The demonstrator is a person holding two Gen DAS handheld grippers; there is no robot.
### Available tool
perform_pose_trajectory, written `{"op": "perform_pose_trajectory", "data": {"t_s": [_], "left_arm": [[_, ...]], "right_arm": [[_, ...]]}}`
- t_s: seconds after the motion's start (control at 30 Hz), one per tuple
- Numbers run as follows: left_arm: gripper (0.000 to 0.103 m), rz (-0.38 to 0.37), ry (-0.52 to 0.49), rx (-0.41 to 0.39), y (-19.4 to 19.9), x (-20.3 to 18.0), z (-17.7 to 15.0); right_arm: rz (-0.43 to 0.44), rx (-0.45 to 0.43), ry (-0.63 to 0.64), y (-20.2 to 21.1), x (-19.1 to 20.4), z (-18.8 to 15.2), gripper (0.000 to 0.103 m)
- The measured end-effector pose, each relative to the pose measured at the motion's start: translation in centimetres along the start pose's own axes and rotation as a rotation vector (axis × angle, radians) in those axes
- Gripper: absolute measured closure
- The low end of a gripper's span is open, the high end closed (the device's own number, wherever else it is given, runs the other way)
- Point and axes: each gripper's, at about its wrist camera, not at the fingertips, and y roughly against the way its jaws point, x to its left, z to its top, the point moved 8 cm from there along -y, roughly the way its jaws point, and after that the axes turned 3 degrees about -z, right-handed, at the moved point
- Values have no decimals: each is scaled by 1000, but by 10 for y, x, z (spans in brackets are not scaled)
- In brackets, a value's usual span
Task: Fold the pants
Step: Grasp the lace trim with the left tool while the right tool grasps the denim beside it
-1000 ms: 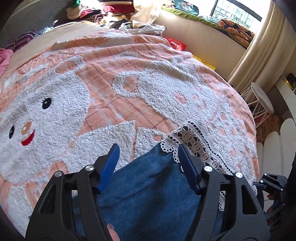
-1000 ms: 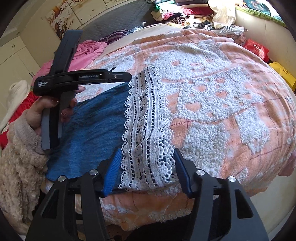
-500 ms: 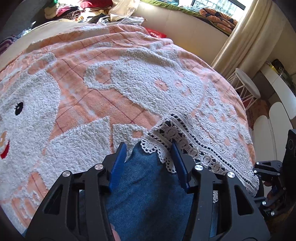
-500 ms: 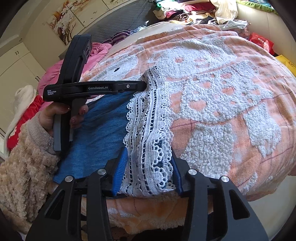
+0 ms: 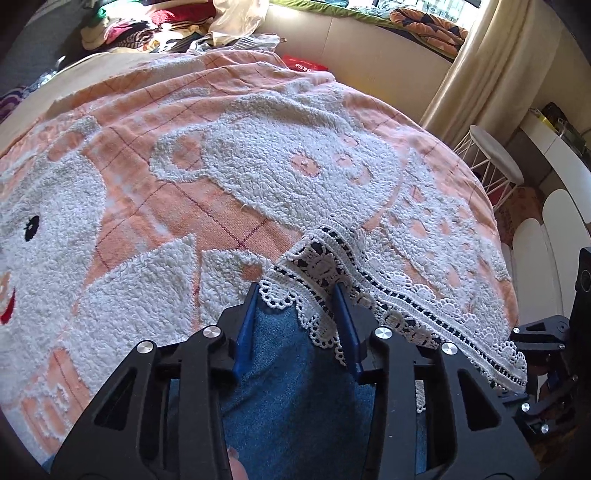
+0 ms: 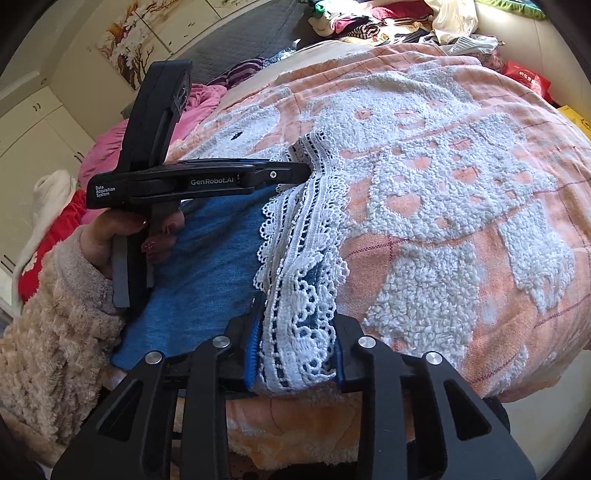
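The pants are blue denim (image 5: 295, 398) with a white lace hem (image 5: 388, 299), lying on a bed. My left gripper (image 5: 295, 321) has its jaws partly closed around one end of the lace hem and the denim under it. My right gripper (image 6: 295, 354) has its jaws pressed against the other end of the lace hem (image 6: 303, 258), bunching it. The left gripper's black body (image 6: 192, 181) shows in the right wrist view, held by a hand in a fleece sleeve. The denim (image 6: 207, 266) lies flat between the two grippers.
The bed is covered by an orange and white fleecy blanket (image 5: 221, 177). A pile of clothes (image 5: 147, 29) lies at the far end. A white round stool (image 5: 495, 155) stands beside the bed. Pink bedding (image 6: 107, 147) lies to the left.
Both grippers have narrowed from wide open onto the lace hem. The hem has bunched and lifted slightly at both ends.
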Motion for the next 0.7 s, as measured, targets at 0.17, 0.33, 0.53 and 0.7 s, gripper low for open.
{"op": "perform_pose_trajectory", "data": {"t_s": [0.17, 0.33, 0.53, 0.7], "left_arm": [[86, 0, 17, -23, 8, -1, -3], [91, -16, 34, -76, 28, -6, -5], [92, -30, 71, -170, 71, -1, -10], [92, -8, 127, -236, 111, 21, -22]], "right_arm": [[21, -29, 1, 11, 10, 2, 79], [39, -55, 33, 24, 30, 8, 79], [70, -96, 94, 39, 65, 19, 79], [98, -110, 162, 43, 102, 27, 79]]}}
